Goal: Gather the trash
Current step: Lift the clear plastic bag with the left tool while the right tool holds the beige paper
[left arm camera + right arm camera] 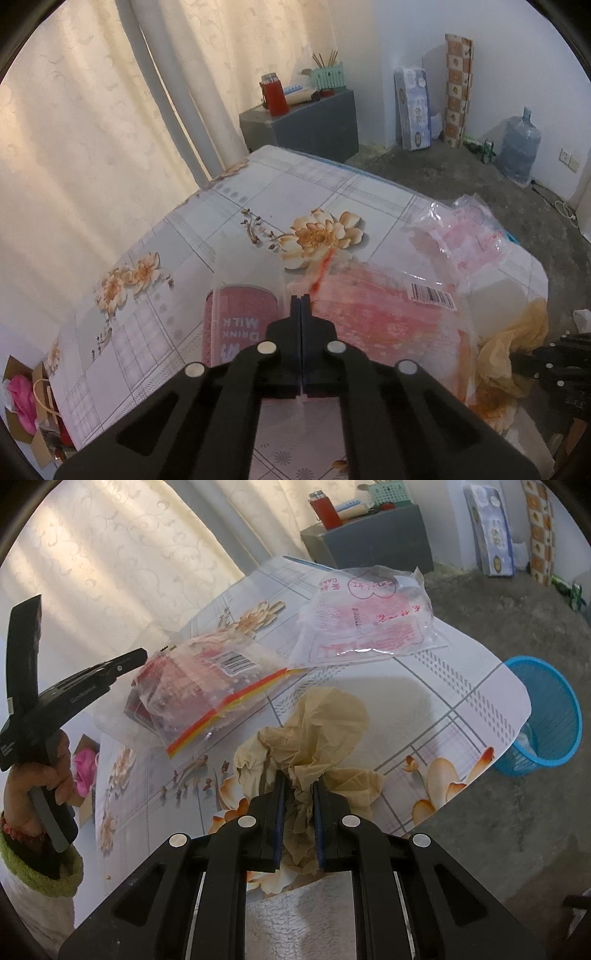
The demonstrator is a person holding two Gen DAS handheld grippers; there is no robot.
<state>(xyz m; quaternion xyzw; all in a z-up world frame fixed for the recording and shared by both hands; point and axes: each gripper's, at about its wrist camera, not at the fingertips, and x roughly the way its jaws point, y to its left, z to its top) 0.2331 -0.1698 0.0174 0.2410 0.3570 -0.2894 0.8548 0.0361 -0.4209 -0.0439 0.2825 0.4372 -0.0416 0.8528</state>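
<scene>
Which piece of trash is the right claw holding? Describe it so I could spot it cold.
Start at the flowered table beside the blue basket. At its near edge, the right claw is shut on a crumpled tan paper. It alone is opaque and plain; the two bags behind it are clear plastic with red print.

A counter with a floral printed cover stands before cream curtains. Behind it is a grey cabinet, and on it stand a red flask and a green basket with sticks inside. Against the white wall lean a blue-white pack and a tall patterned roll. A large water jug stands on the concrete floor. Low at the left, a cardboard box holds something pink.
</scene>
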